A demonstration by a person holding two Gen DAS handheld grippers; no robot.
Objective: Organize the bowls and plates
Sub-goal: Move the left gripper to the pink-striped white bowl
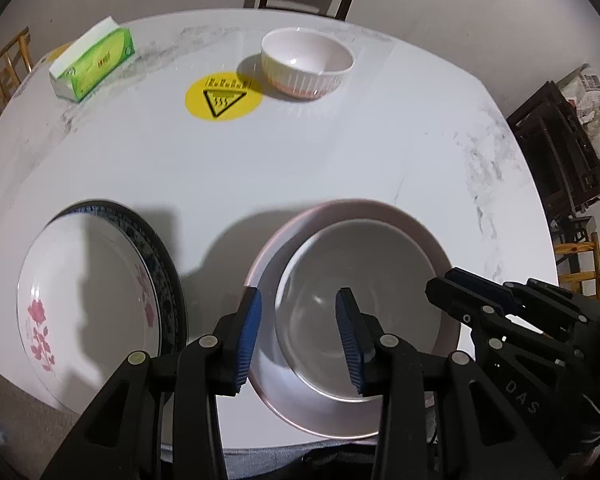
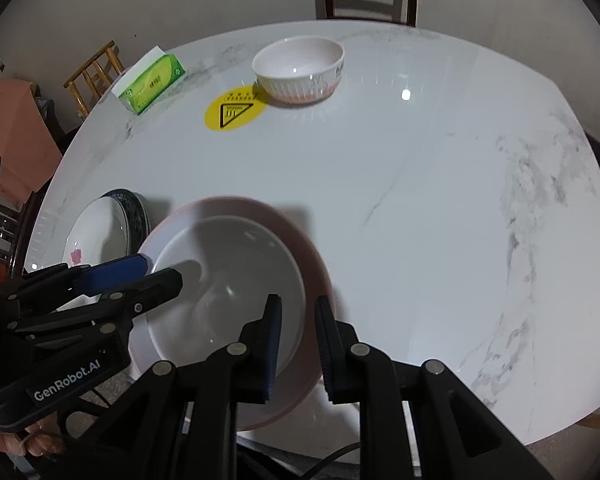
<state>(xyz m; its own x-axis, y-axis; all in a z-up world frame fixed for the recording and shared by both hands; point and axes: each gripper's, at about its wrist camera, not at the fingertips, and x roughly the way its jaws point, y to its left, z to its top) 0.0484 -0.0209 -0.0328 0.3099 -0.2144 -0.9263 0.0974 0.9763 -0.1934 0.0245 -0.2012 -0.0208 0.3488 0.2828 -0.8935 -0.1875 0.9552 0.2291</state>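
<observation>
Straddling the white bowl's (image 1: 356, 312) 9 o'clock rim, the left hand-held gripper (image 1: 300, 338) is released; the right hand-held gripper (image 2: 298, 346) clenches its 3 o'clock rim, bowl nested in the pink plate (image 2: 300, 236) on the bench (image 2: 420, 200).

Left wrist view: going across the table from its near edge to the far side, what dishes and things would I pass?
White bowl nested in the pink-rimmed plate → yellow warning sticker → ribbed bowl.
</observation>
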